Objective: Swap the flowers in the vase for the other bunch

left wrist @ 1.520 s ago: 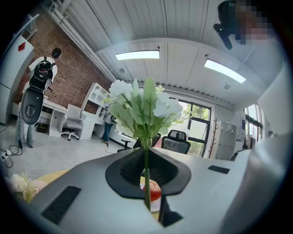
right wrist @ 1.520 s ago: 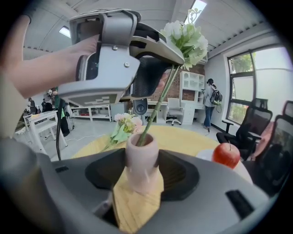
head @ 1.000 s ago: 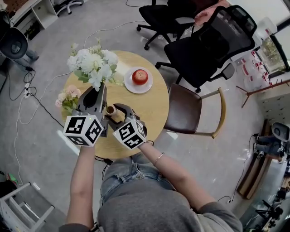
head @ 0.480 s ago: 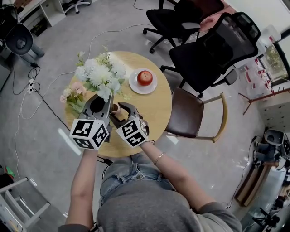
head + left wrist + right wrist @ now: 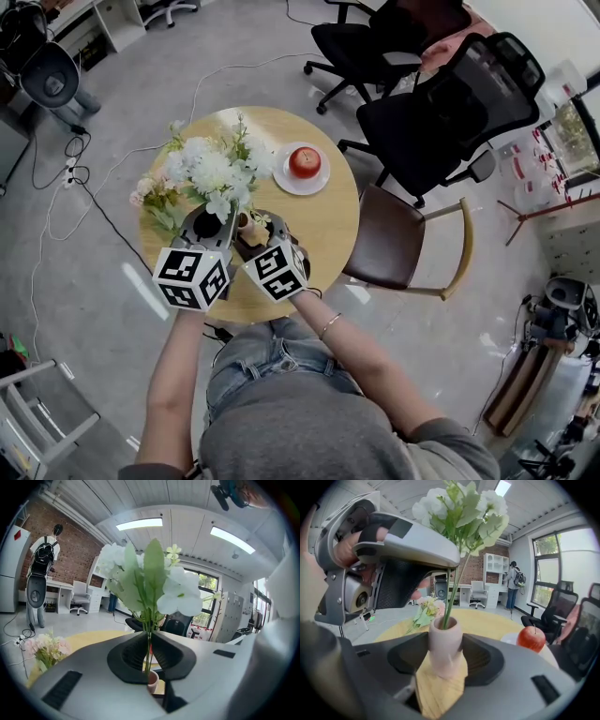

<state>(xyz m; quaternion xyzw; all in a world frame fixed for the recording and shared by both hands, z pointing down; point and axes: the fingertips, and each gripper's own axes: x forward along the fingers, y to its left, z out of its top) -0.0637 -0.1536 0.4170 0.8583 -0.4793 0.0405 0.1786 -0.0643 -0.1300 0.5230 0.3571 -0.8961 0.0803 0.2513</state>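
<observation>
A bunch of white flowers (image 5: 214, 171) stands upright with its green stems between the jaws of my left gripper (image 5: 228, 217), which is shut on them. The stem ends dip into the mouth of a small pink vase (image 5: 445, 644). That vase stands on the round wooden table (image 5: 323, 220), and the pads of my right gripper (image 5: 445, 663) press on both its sides. In the left gripper view the stems (image 5: 148, 644) run down between the closed jaws to the vase rim (image 5: 153, 679). A pink bunch (image 5: 155, 197) lies on the table to the left.
A red apple (image 5: 305, 161) sits on a white plate (image 5: 284, 176) at the table's far right. A brown chair (image 5: 394, 234) stands against the table's right side, with black office chairs (image 5: 441, 103) beyond it. Cables run over the floor at left.
My left gripper has carried the white bunch right and down, so its stems now stand in the vase mouth. The right gripper and the vase have stayed put.
</observation>
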